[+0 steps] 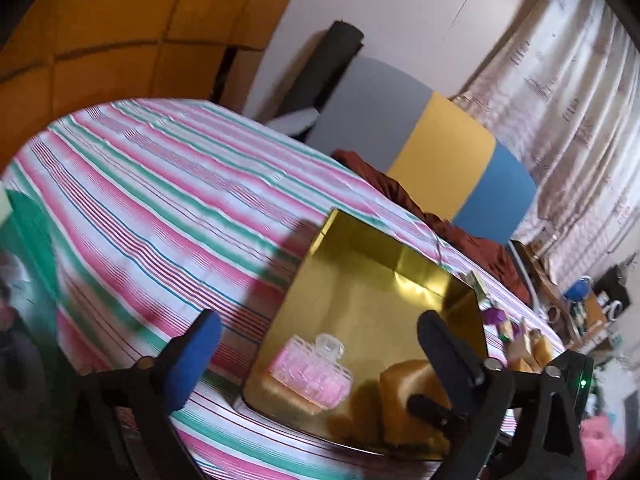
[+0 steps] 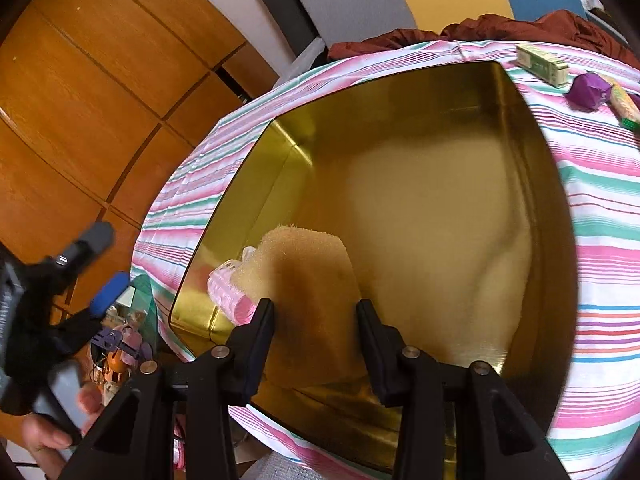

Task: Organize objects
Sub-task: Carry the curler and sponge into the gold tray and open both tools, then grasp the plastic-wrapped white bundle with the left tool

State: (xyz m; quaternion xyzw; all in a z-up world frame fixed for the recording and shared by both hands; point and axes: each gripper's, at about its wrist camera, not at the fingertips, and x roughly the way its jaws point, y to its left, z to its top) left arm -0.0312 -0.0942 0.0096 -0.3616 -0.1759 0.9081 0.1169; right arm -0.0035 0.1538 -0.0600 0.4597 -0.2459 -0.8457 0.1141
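Note:
A gold tray (image 2: 520,128) lies on the striped tablecloth (image 2: 600,240). Inside it, a tan sponge (image 2: 308,280) stands next to a pink glass bottle (image 2: 230,294). My right gripper (image 2: 315,305) reaches into the tray, its black fingers against both sides of the sponge, shut on it. In the left wrist view the same tray (image 1: 360,248) holds the bottle (image 1: 312,368) and the sponge (image 1: 400,380). My left gripper (image 1: 319,316) hangs wide open above the tray's near corner with nothing between its jaws. It also shows off the table's left edge (image 2: 110,258), held by a hand (image 2: 52,436).
A green-and-white box (image 2: 542,64), a purple object (image 2: 590,90) and a yellow-green packet (image 2: 624,108) lie on the cloth beyond the tray. A dark red cloth (image 2: 500,28) and a grey, yellow and blue chair back (image 1: 440,148) stand behind the table. Wooden panels (image 2: 100,80) are to the left.

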